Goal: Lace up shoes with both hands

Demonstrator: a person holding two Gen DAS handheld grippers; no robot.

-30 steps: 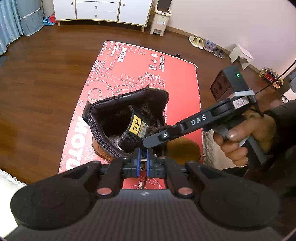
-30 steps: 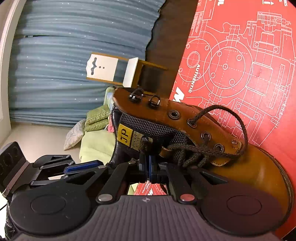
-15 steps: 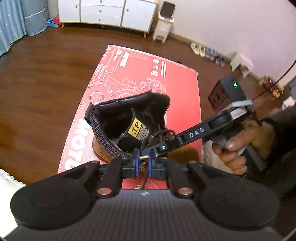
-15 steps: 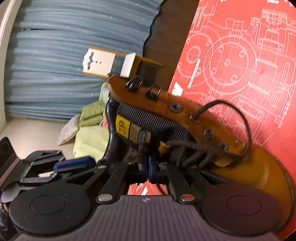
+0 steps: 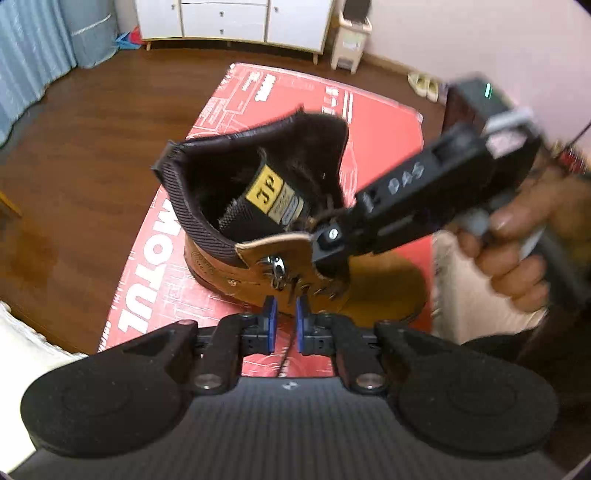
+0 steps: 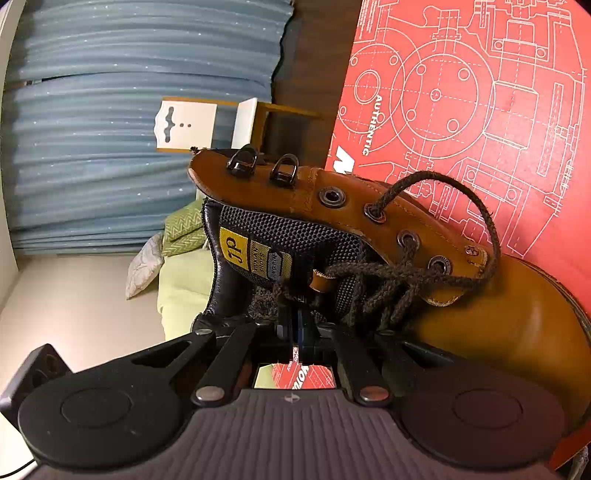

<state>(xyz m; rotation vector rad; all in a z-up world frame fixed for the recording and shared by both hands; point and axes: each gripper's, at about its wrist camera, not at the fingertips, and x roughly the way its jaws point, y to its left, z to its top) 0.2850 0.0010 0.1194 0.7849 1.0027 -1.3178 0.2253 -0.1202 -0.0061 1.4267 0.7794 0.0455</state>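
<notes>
Wood floor point(image 5: 92, 155) carries a red printed mat point(image 5: 373, 122); the brown boot point(image 5: 384, 291) stands on it, toe toward the camera in the left wrist view.

Left gripper point(image 5: 283, 325): pads stand slightly apart, a thin dark lace strand point(image 5: 287, 354) runs down between them, not visibly pinched. It sits just in front of the boot's eyelet flap.

Right gripper point(image 6: 293, 326): pads nearly together with a narrow slit, right at the dark lace knot point(image 6: 284, 291) by the tongue; can't tell if it's clamped. Its body, blurred, crosses over the boot's right side in the left view, held by a hand point(image 5: 517, 243).

Lace loop point(image 6: 476, 206) arcs past the eyelets over the mat.

Around: white cabinet point(image 5: 236, 18), bin point(image 5: 351, 33), blue curtain point(image 6: 129, 92), small chair point(image 6: 207, 125). Mat's far half is open.
</notes>
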